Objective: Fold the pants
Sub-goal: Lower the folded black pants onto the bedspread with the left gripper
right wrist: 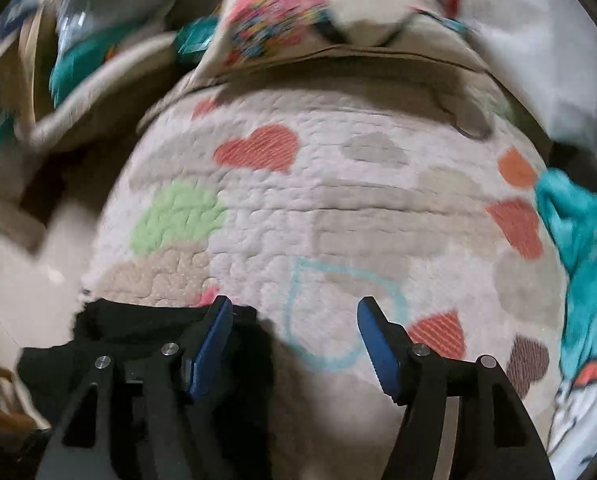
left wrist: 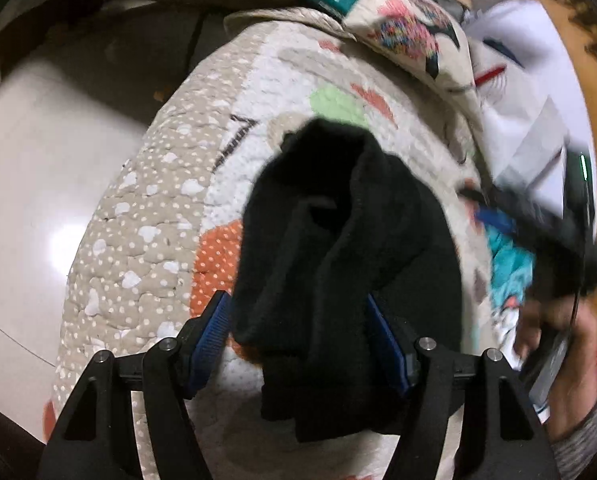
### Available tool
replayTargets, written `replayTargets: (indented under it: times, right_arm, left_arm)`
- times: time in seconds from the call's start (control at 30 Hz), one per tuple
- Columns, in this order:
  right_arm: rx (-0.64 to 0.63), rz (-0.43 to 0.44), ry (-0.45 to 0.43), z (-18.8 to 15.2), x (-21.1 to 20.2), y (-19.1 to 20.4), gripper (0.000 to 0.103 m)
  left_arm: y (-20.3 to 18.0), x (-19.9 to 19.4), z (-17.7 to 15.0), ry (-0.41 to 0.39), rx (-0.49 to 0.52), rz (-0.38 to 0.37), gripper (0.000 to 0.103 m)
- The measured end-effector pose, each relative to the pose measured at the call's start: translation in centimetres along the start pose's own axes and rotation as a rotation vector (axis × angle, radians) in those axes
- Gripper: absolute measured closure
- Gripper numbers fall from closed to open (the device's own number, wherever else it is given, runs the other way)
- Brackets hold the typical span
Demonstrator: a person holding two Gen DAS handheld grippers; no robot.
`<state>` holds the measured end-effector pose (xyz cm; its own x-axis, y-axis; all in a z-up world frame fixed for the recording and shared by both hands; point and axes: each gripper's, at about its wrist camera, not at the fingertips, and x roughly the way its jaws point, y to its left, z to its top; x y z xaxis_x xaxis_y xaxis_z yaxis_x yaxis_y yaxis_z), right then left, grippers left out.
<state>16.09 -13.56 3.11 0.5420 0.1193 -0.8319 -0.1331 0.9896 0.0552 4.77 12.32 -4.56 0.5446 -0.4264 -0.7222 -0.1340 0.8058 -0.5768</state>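
Note:
Black pants [left wrist: 338, 248] lie bunched in a thick bundle on a quilted bedspread [left wrist: 146, 240] with heart and dot patterns. My left gripper [left wrist: 298, 336] stands wide open, its blue pads on either side of the bundle's near part, without pinching it. The person's right hand and the right gripper's body show blurred at the right edge of the left wrist view [left wrist: 554, 248]. In the right wrist view my right gripper [right wrist: 294, 340] is open and empty above the bedspread [right wrist: 338, 208]. The black pants [right wrist: 138, 332] lie at its lower left, behind the left finger.
A patterned pillow [left wrist: 410, 28] lies at the far end of the bed. Teal clothing [right wrist: 586, 248] lies on the right. A glossy pale floor [left wrist: 30, 184] lies beyond the bed's left edge. White items [left wrist: 526, 80] lie at the far right.

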Motion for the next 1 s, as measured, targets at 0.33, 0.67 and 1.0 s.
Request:
replayTargets:
  times: [0.33,0.67,1.0]
  right_arm:
    - [0.055,0.132,0.062,-8.7,-2.6,-2.7,0.034]
    - [0.091,0.2,0.004,-9.4,-3.9,-2.4,0.033]
    - [0.18,0.288,0.022,-9.8,-3.3,-3.5,0.032]
  left_arm:
    - [-2.1,-0.7,3.3,-0.053,0.011,0.215,0.036]
    - [-0.2,-2.8,3.4,-0.074,-0.112,0.19,0.031]
    - [-2.6,-4.3,1.3,-0.111,-0.004,0.184,0.031]
